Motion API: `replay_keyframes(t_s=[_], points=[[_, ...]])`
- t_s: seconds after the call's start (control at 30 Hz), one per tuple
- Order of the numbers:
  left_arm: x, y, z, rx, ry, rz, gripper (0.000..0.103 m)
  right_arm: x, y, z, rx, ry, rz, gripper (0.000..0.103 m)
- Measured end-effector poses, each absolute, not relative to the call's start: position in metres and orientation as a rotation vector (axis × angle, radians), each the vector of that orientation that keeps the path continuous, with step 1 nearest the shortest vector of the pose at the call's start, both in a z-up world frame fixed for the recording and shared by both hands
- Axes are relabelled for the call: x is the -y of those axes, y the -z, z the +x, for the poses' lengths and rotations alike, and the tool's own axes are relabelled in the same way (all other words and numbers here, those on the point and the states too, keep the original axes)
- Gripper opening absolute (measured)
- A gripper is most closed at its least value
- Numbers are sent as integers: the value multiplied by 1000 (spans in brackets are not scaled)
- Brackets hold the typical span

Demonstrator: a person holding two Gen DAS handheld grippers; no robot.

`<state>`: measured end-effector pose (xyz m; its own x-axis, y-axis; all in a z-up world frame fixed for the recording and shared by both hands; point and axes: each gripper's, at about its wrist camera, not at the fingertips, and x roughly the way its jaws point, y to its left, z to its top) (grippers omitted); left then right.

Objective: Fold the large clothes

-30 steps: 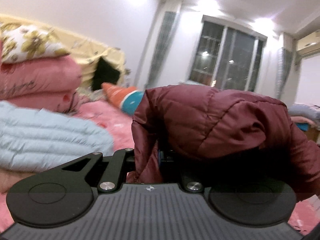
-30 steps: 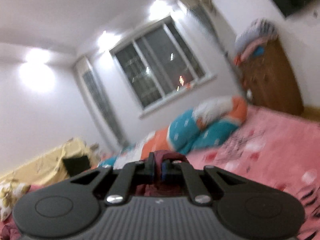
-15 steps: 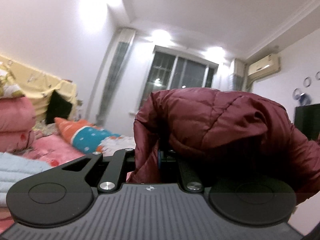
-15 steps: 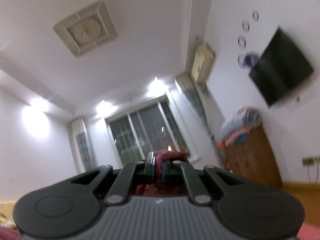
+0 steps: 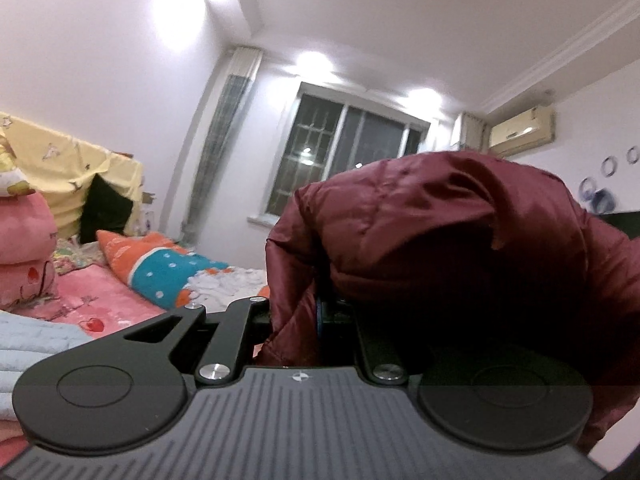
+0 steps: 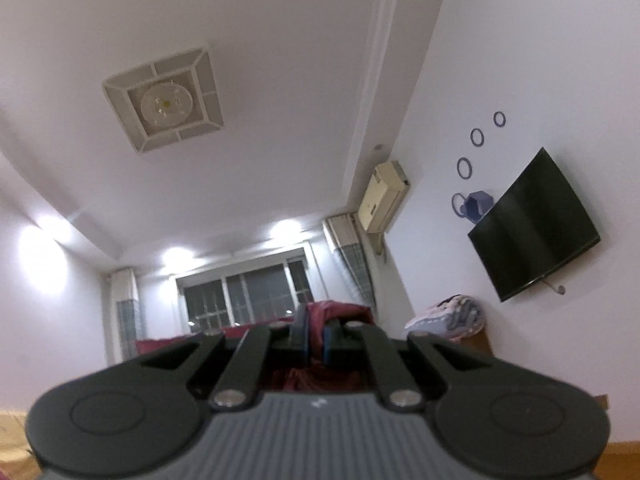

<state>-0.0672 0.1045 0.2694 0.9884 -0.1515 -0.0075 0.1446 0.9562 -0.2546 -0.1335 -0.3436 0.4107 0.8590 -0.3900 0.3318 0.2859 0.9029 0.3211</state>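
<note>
A dark red puffer jacket [image 5: 440,232] is draped over my left gripper [image 5: 326,308], which is shut on a fold of it and held up in the air; the cloth hides the right finger. In the right wrist view my right gripper [image 6: 316,340] is shut on another part of the same jacket [image 6: 336,312]. It points steeply up at the ceiling, and the jacket hangs below and stretches off to the left.
A bed with a pink blanket [image 5: 92,304] lies below left, with an orange and teal pillow [image 5: 160,268], stacked pink quilts [image 5: 24,252] and a pale blue quilt [image 5: 28,340]. A window [image 5: 340,160] is ahead. A wall TV [image 6: 532,228] and a wooden cabinet [image 6: 476,336] stand right.
Both grippers have lifted and tilted upward with the jacket in them. The right view swung from the bed to the ceiling. The left view rose from the quilts toward the window.
</note>
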Motion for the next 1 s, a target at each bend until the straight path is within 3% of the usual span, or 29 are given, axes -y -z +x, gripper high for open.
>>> replay_keyframes(t_s=[0.23, 0.6, 1.0], points=[[-88, -237, 42, -117, 25, -204, 12, 365, -366, -54, 253, 403, 198, 3], [-85, -130, 221, -305, -81, -172, 13, 365, -219, 98, -74, 410, 126, 3], [-113, -16, 274, -436, -141, -161, 17, 356, -87, 161, -410, 441, 88, 3]])
